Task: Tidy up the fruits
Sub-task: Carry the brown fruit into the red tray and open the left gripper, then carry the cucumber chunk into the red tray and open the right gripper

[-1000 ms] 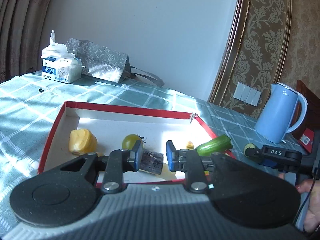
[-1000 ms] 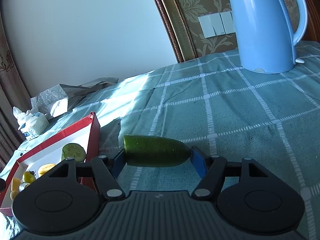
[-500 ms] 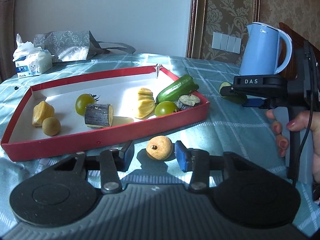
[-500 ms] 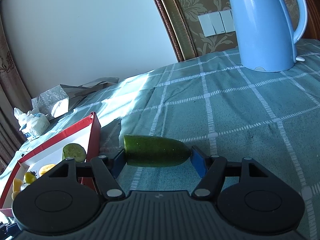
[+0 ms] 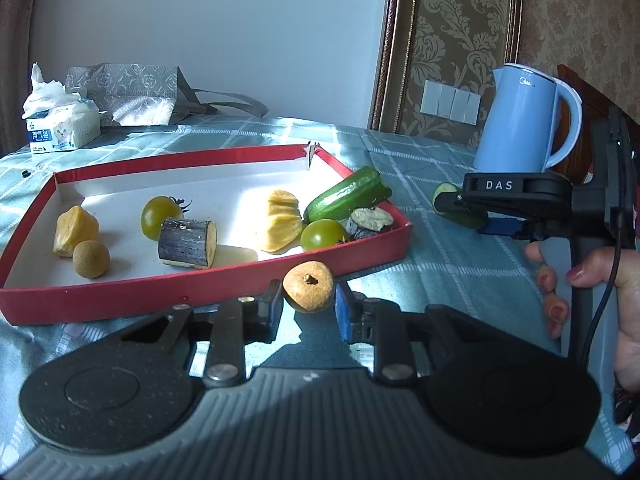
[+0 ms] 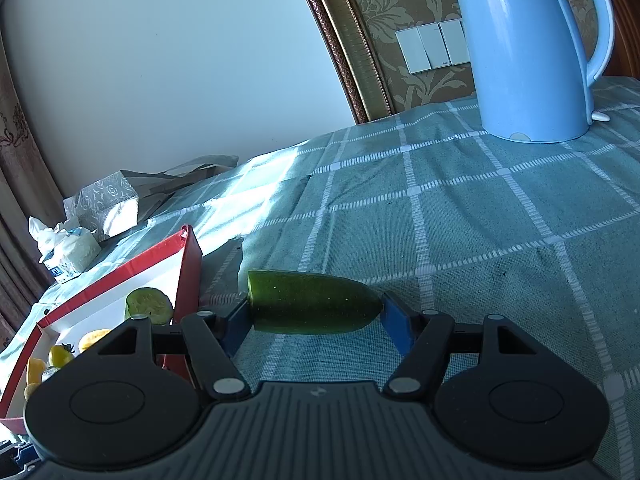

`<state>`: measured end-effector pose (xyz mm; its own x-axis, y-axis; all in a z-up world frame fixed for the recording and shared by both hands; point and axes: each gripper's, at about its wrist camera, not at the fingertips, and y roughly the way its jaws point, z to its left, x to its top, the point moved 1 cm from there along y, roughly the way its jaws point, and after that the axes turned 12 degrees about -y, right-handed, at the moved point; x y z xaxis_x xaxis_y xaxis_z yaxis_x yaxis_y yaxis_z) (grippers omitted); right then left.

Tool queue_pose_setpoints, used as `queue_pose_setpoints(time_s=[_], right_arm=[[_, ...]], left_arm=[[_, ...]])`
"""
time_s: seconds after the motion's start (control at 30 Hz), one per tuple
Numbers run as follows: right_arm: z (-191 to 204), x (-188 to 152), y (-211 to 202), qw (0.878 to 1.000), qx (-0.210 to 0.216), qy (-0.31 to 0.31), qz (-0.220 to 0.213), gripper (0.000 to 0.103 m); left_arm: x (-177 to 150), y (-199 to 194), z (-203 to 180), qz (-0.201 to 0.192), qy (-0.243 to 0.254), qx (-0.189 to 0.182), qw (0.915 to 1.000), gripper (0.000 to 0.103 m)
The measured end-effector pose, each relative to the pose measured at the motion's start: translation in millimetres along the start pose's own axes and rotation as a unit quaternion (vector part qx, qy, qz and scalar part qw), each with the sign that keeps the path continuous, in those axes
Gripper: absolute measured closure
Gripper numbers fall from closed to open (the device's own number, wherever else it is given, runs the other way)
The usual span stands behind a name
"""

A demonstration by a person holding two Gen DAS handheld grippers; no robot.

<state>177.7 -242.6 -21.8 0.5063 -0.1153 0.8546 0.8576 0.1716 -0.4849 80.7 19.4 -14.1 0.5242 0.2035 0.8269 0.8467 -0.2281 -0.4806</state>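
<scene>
The left tool [image 5: 309, 307] pinches a small brown round fruit [image 5: 308, 286] between its fingers, just in front of the near wall of the red tray [image 5: 200, 292] and outside it. The right tool [image 6: 314, 318] is pressed against both ends of a cucumber piece [image 6: 312, 302], holding it lengthwise to the right of the red tray, above the checked cloth of the counter [image 6: 500, 208].

Inside the red tray lie two green tomatoes [image 5: 160, 217], two pale yellow fruit pieces [image 5: 280, 226], another small brown fruit [image 5: 91, 258], a dark-skinned cut chunk [image 5: 187, 242] near the tray's middle, and a second cucumber piece [image 5: 346, 199] leaning on the tray's right wall beside a dark cut slice [image 5: 370, 222].

Well to the right of the red tray stands a blue kettle [image 5: 524, 120]. Behind the tray's left end sit a tissue pack [image 5: 60, 128] and a grey patterned bag [image 5: 132, 92].
</scene>
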Motion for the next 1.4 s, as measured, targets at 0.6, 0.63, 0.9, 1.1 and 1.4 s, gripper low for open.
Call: queue_pose_setpoints(time_s=[0.6,0.63,0.9,1.1,1.4], right_arm=[[0.2,-0.4,0.1,1.0,0.0,0.0,0.0,0.034],[0.3,-0.3,0.2,1.0,0.0,-0.001,0.0,0.034],[0.2,-0.4,0.1,1.0,0.0,0.0,0.0,0.034],[0.3,-0.2,0.0,1.0,0.0,0.0,0.0,0.034],[-0.4,-0.4,0.0,1.0,0.0,0.0,0.0,0.034]], left_arm=[[52.1,-1.3,78.7,-0.052,-0.044,0.12,0.9904,0.078],[51.8,1.6,81.6,-0.047,-0.045,0.123,0.9902,0.078],[43.3,6.9,81.8,-0.065,-0.01,0.15,0.9865,0.075],[40.3,2.4,78.3,-0.082,-0.011,0.134,0.9875,0.05],[19.9,-34.0,55.5,-0.135,-0.015,0.144,0.9802,0.003]])
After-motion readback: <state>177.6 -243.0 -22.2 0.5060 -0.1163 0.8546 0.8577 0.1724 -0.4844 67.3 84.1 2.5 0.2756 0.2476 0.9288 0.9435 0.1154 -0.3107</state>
